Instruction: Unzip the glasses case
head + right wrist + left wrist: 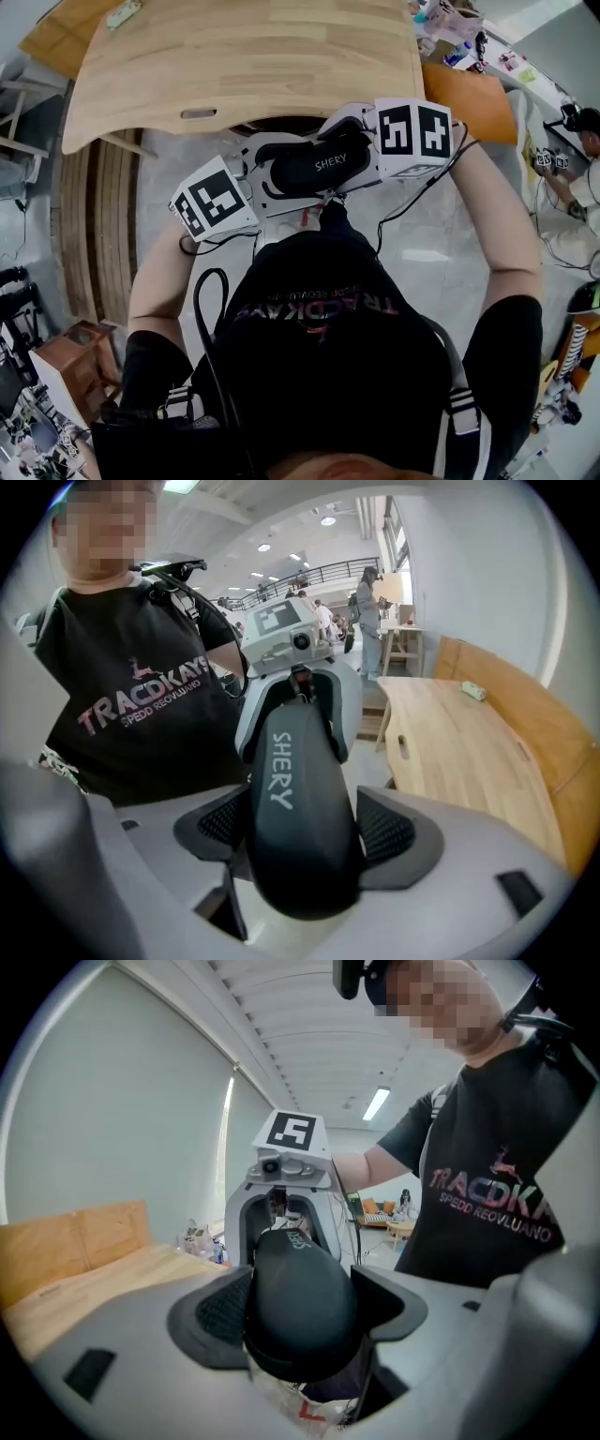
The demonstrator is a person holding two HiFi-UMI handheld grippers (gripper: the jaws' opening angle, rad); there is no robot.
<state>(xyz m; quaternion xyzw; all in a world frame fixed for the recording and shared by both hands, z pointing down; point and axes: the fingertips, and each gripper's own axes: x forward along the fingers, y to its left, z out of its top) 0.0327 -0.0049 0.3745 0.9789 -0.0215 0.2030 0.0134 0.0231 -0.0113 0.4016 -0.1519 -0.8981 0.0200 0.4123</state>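
Mid-air, glasses case (314,167) lengthwise between left gripper (300,1309) and right gripper (305,832), fingers pinching its 2 ends

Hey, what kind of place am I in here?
Likely an open workshop or lab: a big wooden table, another person working off to the side, and a railed upper level under ceiling lights.

The glasses case (314,169) is a dark, rounded oblong shell with "SHERY" in pale letters on its upper face. It looks closed, though its zip cannot be made out. It is up in the air, roughly level, just off the near edge of the table (234,56).
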